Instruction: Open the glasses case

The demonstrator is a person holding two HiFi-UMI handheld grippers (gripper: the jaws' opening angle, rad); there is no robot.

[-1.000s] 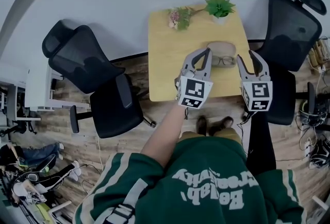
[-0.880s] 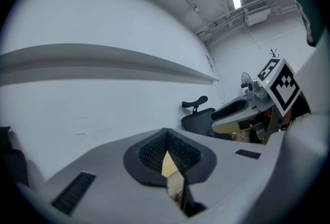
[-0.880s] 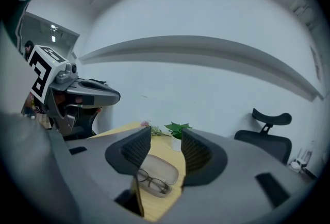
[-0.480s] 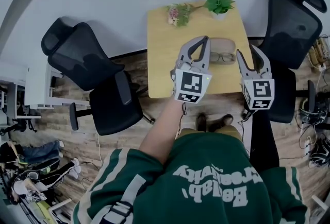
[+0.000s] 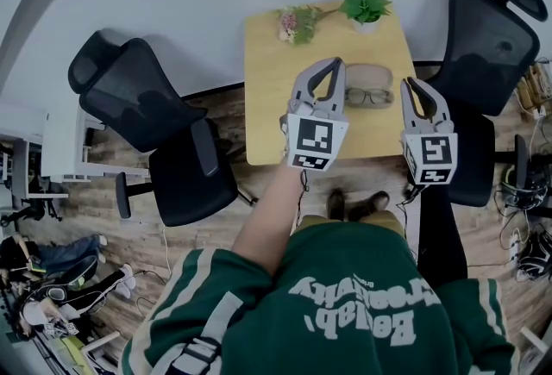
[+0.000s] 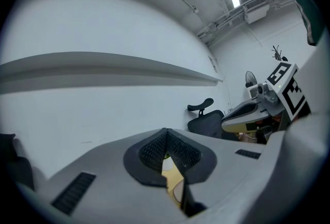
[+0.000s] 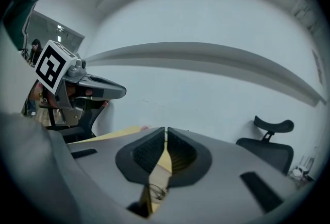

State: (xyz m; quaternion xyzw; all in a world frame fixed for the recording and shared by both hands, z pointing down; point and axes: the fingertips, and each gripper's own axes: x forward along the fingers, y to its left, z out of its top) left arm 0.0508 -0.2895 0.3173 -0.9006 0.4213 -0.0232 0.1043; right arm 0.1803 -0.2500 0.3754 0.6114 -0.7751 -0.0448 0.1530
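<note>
Tan glasses case (image 5: 371, 73) lies on the counter (image 5: 267, 106), spectacles (image 5: 369, 96) just beside it; lid state unclear. Left tongs (image 5: 334, 65) are closed and empty. Right tongs (image 5: 412, 86) have just been closing, also empty. Both hover flanking the case, fitting approach or withdrawal.

Pale wood, black mesh, matt plastic
The table (image 5: 276, 106) is smooth pale wood with a matt finish; the glasses case (image 5: 369, 74) looks matt beige, its material unclear. The left gripper (image 5: 334, 63) is matt grey plastic with finely ribbed black pads (image 6: 152, 151). The left chair (image 5: 147, 106) has a black mesh back, the floor (image 5: 224, 110) is wood plank, the sweatshirt (image 5: 345, 304) green cloth
</note>
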